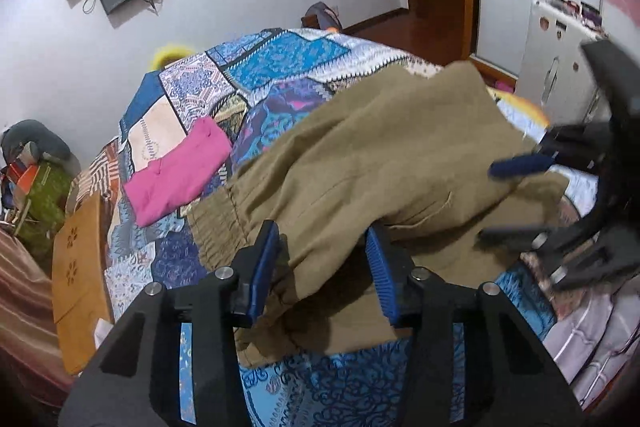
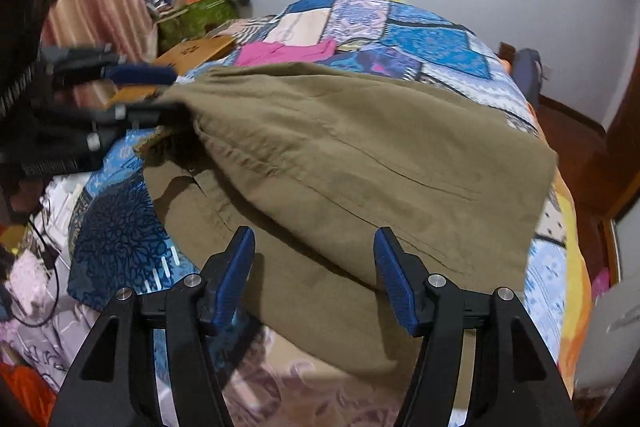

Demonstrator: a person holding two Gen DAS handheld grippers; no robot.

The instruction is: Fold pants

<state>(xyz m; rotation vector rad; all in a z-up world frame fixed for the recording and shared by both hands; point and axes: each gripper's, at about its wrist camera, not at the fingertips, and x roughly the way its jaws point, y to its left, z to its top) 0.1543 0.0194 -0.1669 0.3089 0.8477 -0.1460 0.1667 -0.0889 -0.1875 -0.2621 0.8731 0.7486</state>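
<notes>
Left wrist view shows both grippers, left [image 1: 322, 269] and right [image 1: 508, 199], gaping and holding nothing, over the pants [image 1: 360, 167] on the bed [image 1: 288, 59], whose unpinned top layer may slide askew.

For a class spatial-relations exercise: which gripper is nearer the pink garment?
Left. The left gripper is over the pants at the waistband, beside the pink garment; the right gripper is across the pants, farther off.

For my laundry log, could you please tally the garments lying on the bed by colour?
Khaki: 1, the pants
Pink: 1, a folded garment on the patchwork bedspread
Total: 2
</notes>
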